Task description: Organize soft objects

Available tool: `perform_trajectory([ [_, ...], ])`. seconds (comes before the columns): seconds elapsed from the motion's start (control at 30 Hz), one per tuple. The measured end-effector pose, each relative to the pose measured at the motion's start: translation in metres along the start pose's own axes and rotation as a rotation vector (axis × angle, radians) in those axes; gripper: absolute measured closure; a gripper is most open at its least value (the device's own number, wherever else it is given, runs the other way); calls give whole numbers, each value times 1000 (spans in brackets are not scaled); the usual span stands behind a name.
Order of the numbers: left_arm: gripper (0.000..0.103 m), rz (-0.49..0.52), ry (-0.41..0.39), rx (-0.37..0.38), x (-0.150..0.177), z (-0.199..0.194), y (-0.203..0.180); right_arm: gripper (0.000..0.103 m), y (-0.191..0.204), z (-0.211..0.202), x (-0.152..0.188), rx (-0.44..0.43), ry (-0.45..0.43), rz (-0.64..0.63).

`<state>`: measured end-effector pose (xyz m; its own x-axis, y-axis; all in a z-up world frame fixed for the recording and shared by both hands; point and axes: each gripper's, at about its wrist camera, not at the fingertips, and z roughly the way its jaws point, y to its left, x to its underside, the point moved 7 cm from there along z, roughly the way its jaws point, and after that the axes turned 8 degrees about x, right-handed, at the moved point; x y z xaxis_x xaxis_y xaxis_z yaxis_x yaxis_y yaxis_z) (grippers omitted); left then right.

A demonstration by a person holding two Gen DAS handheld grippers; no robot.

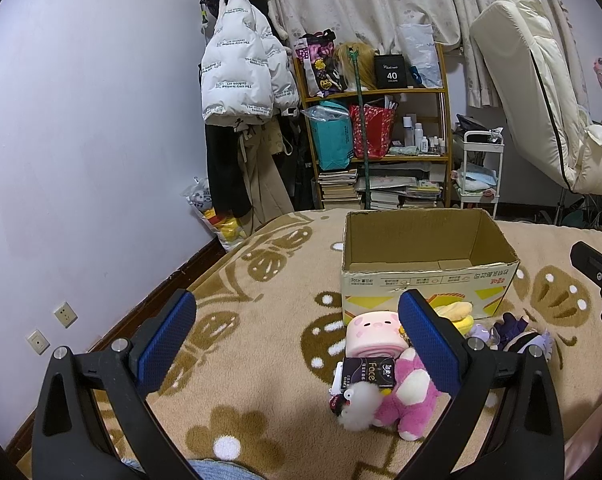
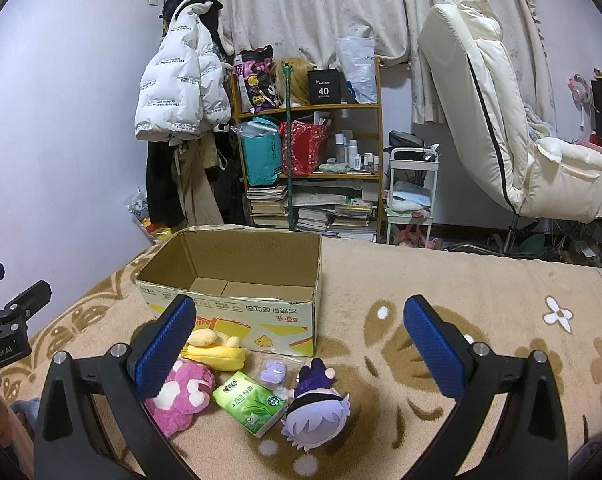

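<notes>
An open, empty cardboard box [image 1: 425, 280] [image 2: 237, 304] stands on the patterned blanket. In front of it lie soft items: a pink bear [image 1: 409, 396] [image 2: 183, 394], a pink pig cushion [image 1: 375, 334], a yellow plush [image 2: 215, 348] [image 1: 457, 312], a purple-haired doll [image 2: 315, 408] [image 1: 517, 336], a green tissue pack [image 2: 251, 402], a black tissue pack [image 1: 367, 372], a white pompom [image 1: 359, 406] and a small purple toy in a bag [image 2: 273, 370]. My left gripper [image 1: 297, 336] is open above the blanket, left of the pile. My right gripper [image 2: 301, 344] is open over the pile.
The blanket [image 1: 261, 320] covers a bed. Beyond it are a shelf with books and bags [image 1: 377, 140], a hanging white jacket [image 1: 245, 72], a white cart [image 2: 411, 196] and a cream recliner chair [image 2: 501, 120]. The wall [image 1: 81, 140] runs close on the left.
</notes>
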<state>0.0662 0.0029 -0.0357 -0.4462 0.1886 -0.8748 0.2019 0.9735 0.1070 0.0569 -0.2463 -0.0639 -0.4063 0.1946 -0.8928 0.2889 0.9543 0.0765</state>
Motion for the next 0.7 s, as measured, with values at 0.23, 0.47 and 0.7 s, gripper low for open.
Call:
perform_trajectory([
  [0.23, 3, 3, 1, -1, 0, 1, 0, 0, 0, 0, 0, 0, 1, 3],
  [0.47, 3, 6, 13, -6, 3, 1, 3, 0, -1, 0, -1, 0, 1, 2],
  [0.7, 3, 38, 55, -4, 4, 9, -1, 0, 3, 7, 6, 10, 41, -11],
])
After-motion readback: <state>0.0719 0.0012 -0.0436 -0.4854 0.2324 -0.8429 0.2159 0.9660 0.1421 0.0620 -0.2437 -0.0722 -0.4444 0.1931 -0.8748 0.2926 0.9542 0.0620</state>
